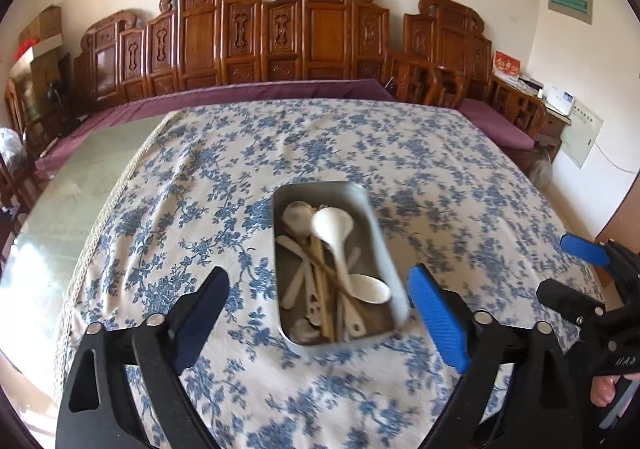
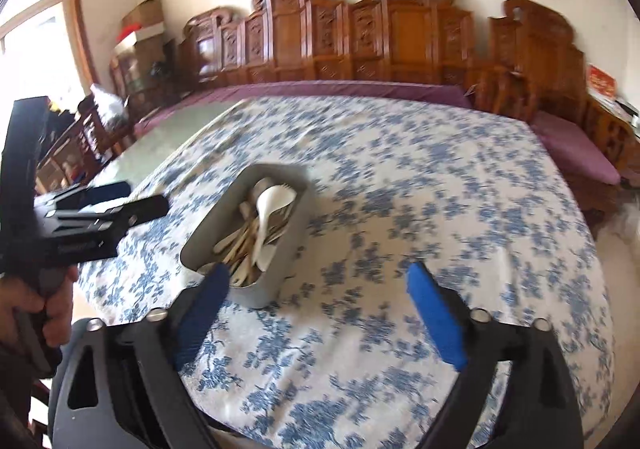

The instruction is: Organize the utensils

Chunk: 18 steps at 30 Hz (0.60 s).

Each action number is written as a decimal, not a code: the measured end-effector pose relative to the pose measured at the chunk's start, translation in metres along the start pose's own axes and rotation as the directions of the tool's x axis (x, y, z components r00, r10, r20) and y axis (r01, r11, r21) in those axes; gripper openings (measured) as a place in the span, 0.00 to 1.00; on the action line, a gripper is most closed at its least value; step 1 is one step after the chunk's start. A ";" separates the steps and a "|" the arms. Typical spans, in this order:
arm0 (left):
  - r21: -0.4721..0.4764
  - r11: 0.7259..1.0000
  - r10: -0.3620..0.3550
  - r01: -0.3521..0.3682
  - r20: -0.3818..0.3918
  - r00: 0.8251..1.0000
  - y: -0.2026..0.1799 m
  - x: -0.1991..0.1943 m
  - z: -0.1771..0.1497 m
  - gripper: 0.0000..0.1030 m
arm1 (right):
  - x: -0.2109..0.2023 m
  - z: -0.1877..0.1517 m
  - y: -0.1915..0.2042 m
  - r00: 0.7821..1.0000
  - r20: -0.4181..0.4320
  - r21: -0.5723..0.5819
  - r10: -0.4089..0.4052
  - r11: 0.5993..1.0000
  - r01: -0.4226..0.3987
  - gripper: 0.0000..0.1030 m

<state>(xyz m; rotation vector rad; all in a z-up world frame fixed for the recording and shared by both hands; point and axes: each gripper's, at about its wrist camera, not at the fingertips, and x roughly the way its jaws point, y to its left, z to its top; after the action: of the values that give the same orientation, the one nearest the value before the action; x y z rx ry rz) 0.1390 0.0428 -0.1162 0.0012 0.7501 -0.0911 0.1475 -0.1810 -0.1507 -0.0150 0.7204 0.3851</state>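
The tray (image 1: 380, 245) lies on the cloth (image 1: 200, 209), dead ahead of the left gripper (image 1: 320, 317) and framed between its two spread fingers; nothing is between the pads, so this gripper is released and empty. The tray's long axis runs nearly straight away from the left gripper, its near short end just in front of the fingertips. Inside it the utensils sit piled together: a white ladle (image 1: 334, 233), a white spoon (image 1: 370, 289), pale flat pieces and brownish sticks, most lying roughly along the tray's length.

From the right gripper (image 2: 320, 317) the tray (image 2: 208, 241) lies ahead and to the left, its near end just beyond the left finger (image 2: 204, 309), its length slanting away toward the upper right. The right gripper is also released, jaws wide, holding nothing.

The left gripper looks the nearer and better lined up. No utensil appears on the cloth, so the sorting seems done or close to it.
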 end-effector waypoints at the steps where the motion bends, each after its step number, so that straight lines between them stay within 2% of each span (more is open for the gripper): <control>1: 0.006 1.000 0.005 -0.005 0.006 1.000 -0.004 -0.005 -0.001 0.90 | -0.005 -0.002 -0.002 1.000 0.006 0.002 -0.005 1.000 0.005 0.95; 4: 0.013 1.000 0.006 -0.007 0.022 1.000 -0.019 -0.025 -0.007 0.93 | -0.023 -0.011 -0.009 0.999 0.026 0.014 -0.047 0.999 0.047 0.98; 10: 0.029 1.000 0.003 -0.005 0.047 0.999 -0.046 -0.058 -0.018 0.93 | -0.060 -0.022 -0.016 0.994 0.079 0.039 -0.081 0.996 0.078 0.98; 18: 0.034 0.999 0.019 -0.024 0.135 0.991 -0.063 -0.104 -0.008 0.93 | -0.119 -0.009 -0.011 0.975 0.198 0.037 -0.099 0.995 0.094 0.98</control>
<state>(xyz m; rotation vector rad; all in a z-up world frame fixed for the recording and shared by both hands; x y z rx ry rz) 0.0532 -0.0110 -0.0493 0.0365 0.6135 -0.0829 0.0643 -0.2332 -0.0816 0.0148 0.5237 0.2789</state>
